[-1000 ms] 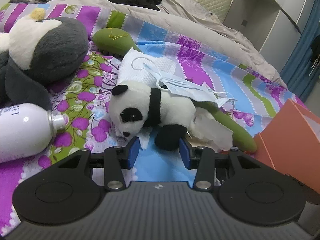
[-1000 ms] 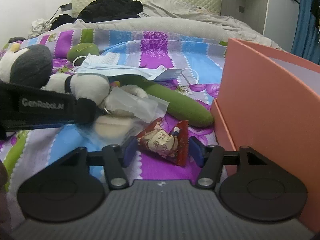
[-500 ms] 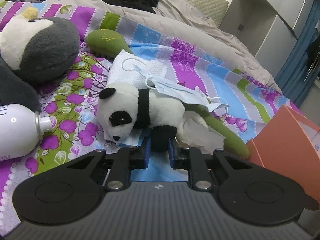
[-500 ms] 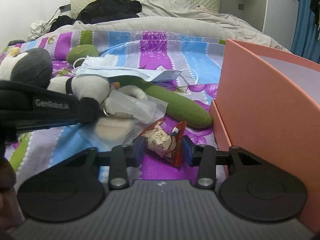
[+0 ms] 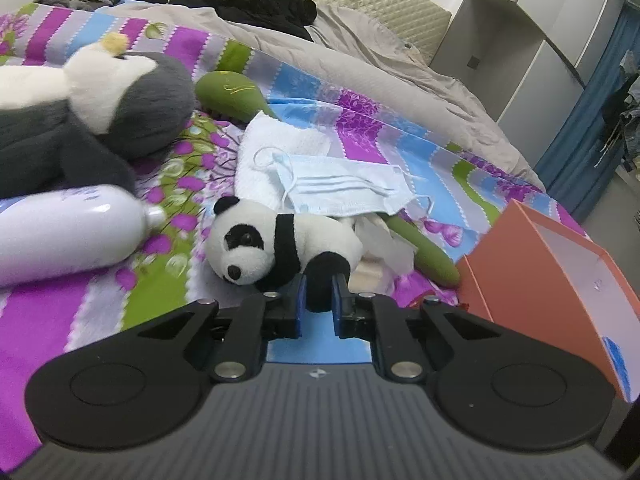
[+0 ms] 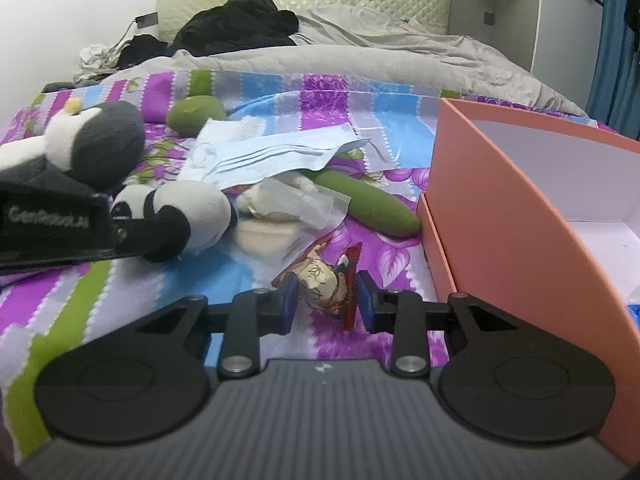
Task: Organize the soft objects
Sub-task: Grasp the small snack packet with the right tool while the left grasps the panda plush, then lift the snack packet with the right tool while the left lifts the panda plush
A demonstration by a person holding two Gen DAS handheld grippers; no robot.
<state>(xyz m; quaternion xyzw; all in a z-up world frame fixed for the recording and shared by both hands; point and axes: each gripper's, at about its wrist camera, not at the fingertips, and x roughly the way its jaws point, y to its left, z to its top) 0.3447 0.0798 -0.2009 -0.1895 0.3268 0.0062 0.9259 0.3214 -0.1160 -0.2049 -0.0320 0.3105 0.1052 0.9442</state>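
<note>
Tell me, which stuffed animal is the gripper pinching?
The small panda: the left gripper clamps its black leg. The big grey-and-white plush lies untouched.

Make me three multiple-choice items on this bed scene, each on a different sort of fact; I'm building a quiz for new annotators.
1. Where does the face mask lie?
A. inside the orange box
B. draped over the white cloth and green stick, behind the small panda
C. under the white bottle

2. What colour is the open box on the outside?
A. orange
B. green
C. black

3. What is the left gripper doing?
A. standing open over bare blanket
B. clamped on the white bottle
C. clamped on the small panda's black leg

Answers:
1 B, the mask spreads just behind the small panda, over cloth and stick.
2 A, its outer walls are orange and its inside white.
3 C, the blue pads press both sides of the black leg; the jaws have just been closing.
</note>
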